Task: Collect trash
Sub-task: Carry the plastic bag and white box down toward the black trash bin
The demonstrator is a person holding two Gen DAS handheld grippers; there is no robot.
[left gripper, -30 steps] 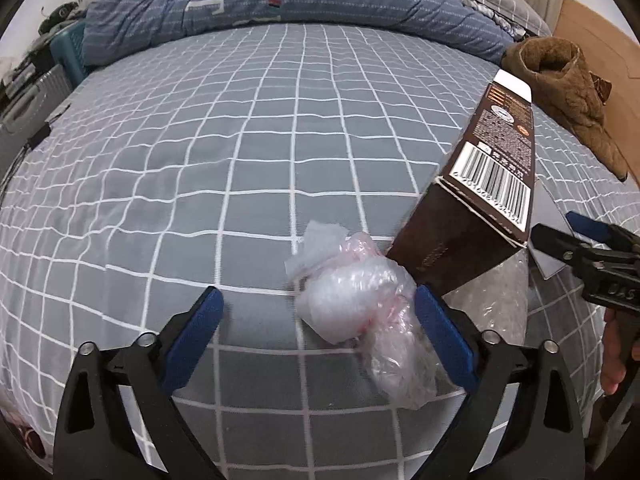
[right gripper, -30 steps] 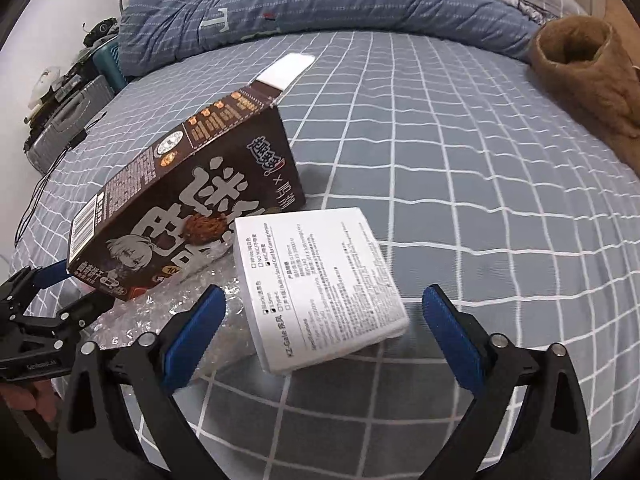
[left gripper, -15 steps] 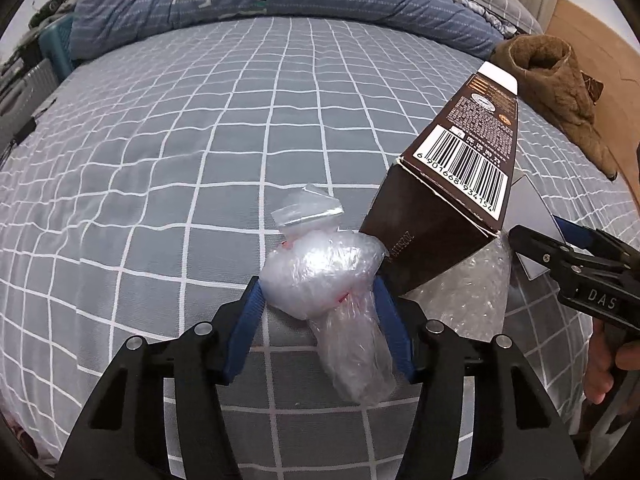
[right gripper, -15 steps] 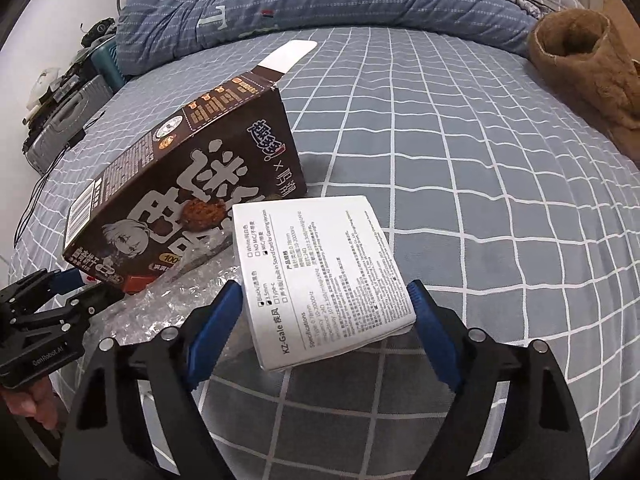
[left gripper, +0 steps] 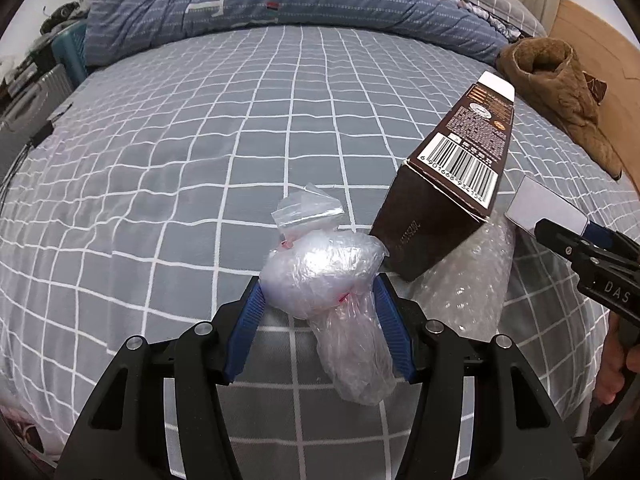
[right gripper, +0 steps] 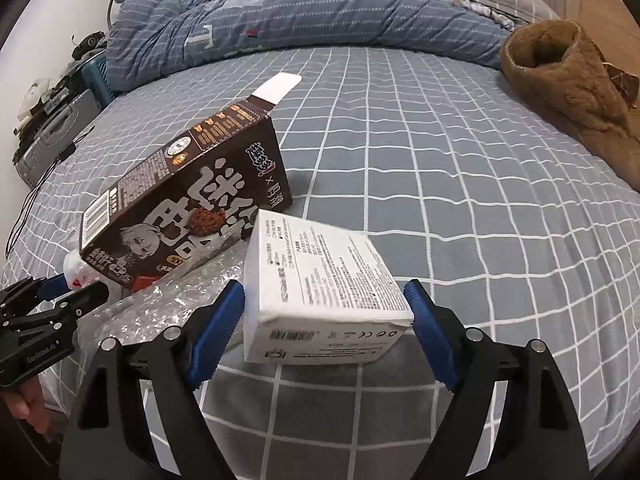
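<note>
Two grippers engaged | left gripper (left gripper: 318, 300) clamped on crumpled plastic bag (left gripper: 320, 276), just closed | right gripper (right gripper: 324, 304) closing, pinching white box (right gripper: 320, 280), tilted off bed (right gripper: 440, 160) | brown carton (right gripper: 188, 204) propped on bubble wrap (right gripper: 160, 308) between

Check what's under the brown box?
Bubble wrap lies under the brown box, propping its near end; the far end rests on the bedsheet. How far the wrap runs beneath the box is hidden.
</note>
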